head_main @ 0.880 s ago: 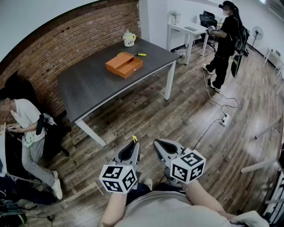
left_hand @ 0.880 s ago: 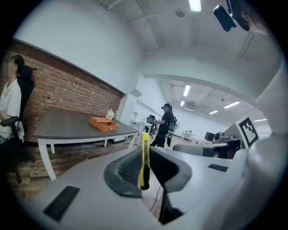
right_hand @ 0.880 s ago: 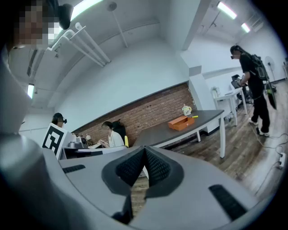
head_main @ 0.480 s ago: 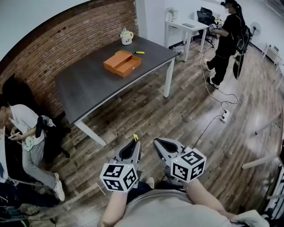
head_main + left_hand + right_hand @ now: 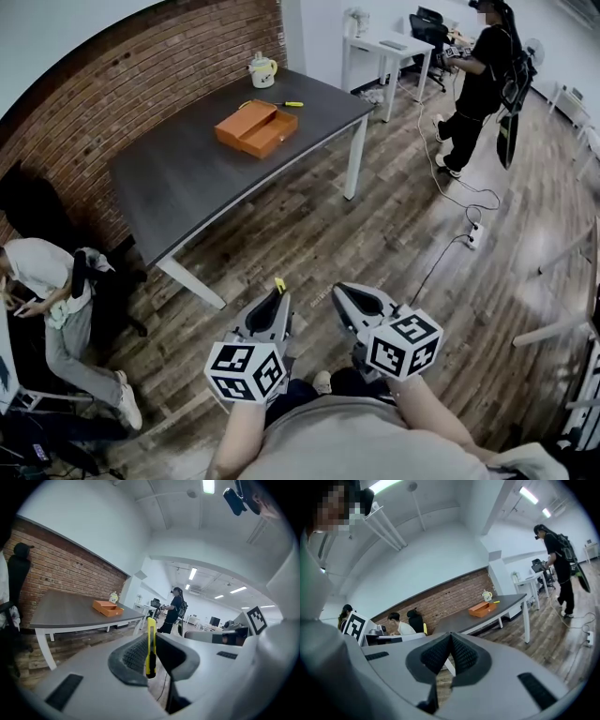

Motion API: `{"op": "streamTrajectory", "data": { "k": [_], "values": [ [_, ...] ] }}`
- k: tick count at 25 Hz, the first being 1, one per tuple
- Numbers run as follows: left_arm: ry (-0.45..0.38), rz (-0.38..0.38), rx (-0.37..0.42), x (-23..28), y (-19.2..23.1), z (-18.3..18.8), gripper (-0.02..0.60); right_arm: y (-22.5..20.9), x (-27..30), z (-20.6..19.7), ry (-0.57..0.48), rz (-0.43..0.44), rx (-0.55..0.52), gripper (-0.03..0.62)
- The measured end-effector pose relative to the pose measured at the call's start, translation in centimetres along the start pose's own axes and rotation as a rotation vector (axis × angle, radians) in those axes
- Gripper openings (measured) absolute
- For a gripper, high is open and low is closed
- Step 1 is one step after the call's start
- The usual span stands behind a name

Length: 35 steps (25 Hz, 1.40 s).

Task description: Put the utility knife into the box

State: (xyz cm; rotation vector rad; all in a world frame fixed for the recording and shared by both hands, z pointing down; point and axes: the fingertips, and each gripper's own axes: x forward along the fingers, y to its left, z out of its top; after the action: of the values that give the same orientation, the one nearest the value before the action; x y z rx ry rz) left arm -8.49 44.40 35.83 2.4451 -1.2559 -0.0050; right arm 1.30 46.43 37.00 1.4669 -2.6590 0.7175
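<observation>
Standing on the wood floor [image 5: 375, 216] well apart from the dark table [image 5: 178, 187], you hold both grippers low in front of your body. Your left gripper [image 5: 275, 298] has its jaws clamped on the yellow utility knife [image 5: 150, 641], which stands upright between the ribbed pads [image 5: 132, 656] with its tip poking above them (in the head view only that yellow tip shows). Your right gripper [image 5: 343, 295] has its jaws pressed together with nothing between them. The orange box [image 5: 256, 128] sits on the far part of the table, near a pale jug [image 5: 261, 68] and a yellow-handled tool [image 5: 291, 104]. One standing person [image 5: 480, 70] is beyond the table by a white desk [image 5: 394, 47]; a seated person [image 5: 47, 281] is beside the brick wall [image 5: 122, 75].
</observation>
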Motion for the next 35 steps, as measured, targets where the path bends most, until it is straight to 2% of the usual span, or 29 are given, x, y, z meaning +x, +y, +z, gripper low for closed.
{"op": "streamTrajectory", "data": {
  "k": [9, 20, 35],
  "values": [
    [0.015, -0.008, -0.043, 0.3, 2.4, -0.2, 0.064, -0.2, 1.9, -0.1, 0.031, -0.035, 0.002, 0.008],
    [0.022, 0.042, -0.070, 4.2, 6.8, 0.5, 0.064, -3.2, 7.4, 0.6, 0.084, -0.014, 0.006, 0.008],
    [0.021, 0.097, -0.034, 17.4, 14.5, 7.6, 0.064, -11.5, 21.3, 10.2, 0.055, 0.081, 0.069, 0.008]
  ]
}}
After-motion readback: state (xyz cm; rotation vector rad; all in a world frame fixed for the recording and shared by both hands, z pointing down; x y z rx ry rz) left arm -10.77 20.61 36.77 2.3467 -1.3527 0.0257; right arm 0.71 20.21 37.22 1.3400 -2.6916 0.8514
